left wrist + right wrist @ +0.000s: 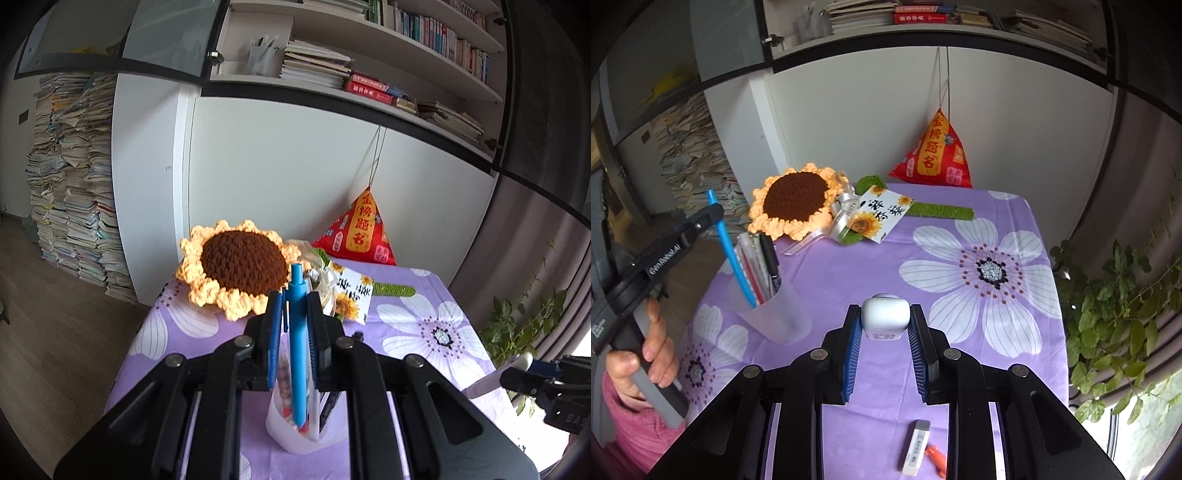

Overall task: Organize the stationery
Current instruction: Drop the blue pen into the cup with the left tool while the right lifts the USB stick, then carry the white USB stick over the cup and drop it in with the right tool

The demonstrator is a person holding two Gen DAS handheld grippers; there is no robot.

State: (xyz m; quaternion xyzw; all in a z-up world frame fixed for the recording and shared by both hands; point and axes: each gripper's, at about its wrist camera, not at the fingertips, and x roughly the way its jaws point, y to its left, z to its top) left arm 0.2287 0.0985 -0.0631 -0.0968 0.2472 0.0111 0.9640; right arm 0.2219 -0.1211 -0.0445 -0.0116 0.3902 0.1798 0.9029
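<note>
right wrist: left hand-held gripper (pixel 711 216) reads "genrobot.ai".

I count one translucent plastic pen cup (pixel 775 314), one blue pen (pixel 729 251), one white eraser (pixel 916 446), one crocheted sunflower (pixel 794 201).

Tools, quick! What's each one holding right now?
Left tool: shut on the blue pen, its tip down in the cup.
Right tool: shut on the white tube.

Lower tip of the blue pen (pixel 297 343) inside the frosted cup (pixel 295 435), book spines (pixel 439 35) too small.
</note>
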